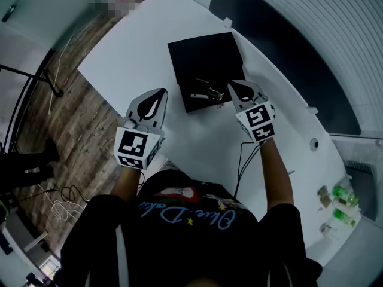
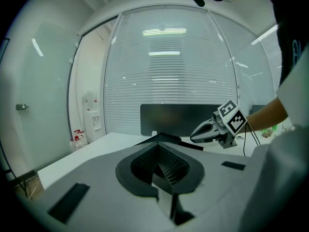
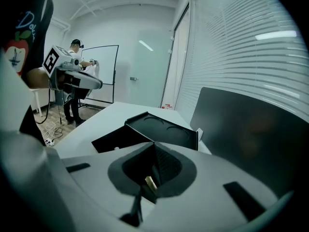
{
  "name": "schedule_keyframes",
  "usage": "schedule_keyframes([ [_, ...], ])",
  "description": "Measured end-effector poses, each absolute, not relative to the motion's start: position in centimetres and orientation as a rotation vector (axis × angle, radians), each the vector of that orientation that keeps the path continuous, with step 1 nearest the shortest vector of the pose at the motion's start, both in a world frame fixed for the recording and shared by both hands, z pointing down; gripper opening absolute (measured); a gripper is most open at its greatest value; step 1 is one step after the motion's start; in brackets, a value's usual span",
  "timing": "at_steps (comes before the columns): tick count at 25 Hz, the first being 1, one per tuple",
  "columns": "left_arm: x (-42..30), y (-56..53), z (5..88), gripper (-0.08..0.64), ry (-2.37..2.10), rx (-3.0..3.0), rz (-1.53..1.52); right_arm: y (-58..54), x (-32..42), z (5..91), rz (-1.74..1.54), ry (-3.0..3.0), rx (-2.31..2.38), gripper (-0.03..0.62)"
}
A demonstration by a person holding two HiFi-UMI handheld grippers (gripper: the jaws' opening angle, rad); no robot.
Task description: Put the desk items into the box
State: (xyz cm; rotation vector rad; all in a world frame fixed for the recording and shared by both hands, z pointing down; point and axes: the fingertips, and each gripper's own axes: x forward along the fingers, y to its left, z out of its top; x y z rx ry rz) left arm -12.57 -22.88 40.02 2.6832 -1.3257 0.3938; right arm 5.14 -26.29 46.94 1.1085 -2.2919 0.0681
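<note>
The black shirt (image 1: 185, 217) carries pale cursive print that seems to begin "Blue D" but is not surely readable. The right gripper view catches "Da" beside a red apple on it. Each gripper's cube bears square black-and-white marker patterns. The left gripper (image 1: 162, 92) hangs over the white table (image 1: 137, 58), short of the box, its jaws together with nothing between them. The right gripper (image 1: 231, 84) is at the near right corner of the open black box (image 1: 203, 58), its jaws closed and pinching a thin tan sliver (image 3: 150, 182). Only its own view shows the sliver, and what it is cannot be told. Only the head view shows a small metal item (image 1: 207, 92) with thin wiry parts at the box's near edge, just left of those tips; whether it touches them I cannot tell. The right gripper view alone shows two round impressions in the raised lid (image 3: 169, 129). Farther off, it shows a dark panel (image 3: 241, 124) and a person (image 3: 72, 110) by a whiteboard (image 3: 104, 74). The left gripper view adds a water dispenser (image 2: 90, 112) at the wall.
</note>
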Motion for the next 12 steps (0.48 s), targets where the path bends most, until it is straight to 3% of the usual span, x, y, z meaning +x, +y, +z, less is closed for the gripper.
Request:
schedule_keyframes([
  [12, -11.3, -22.1, 39.4, 0.008, -1.251, 2.711, 0.347, -24.8, 6.9, 45.4, 0.089, -2.270, 1.208, 0.009],
])
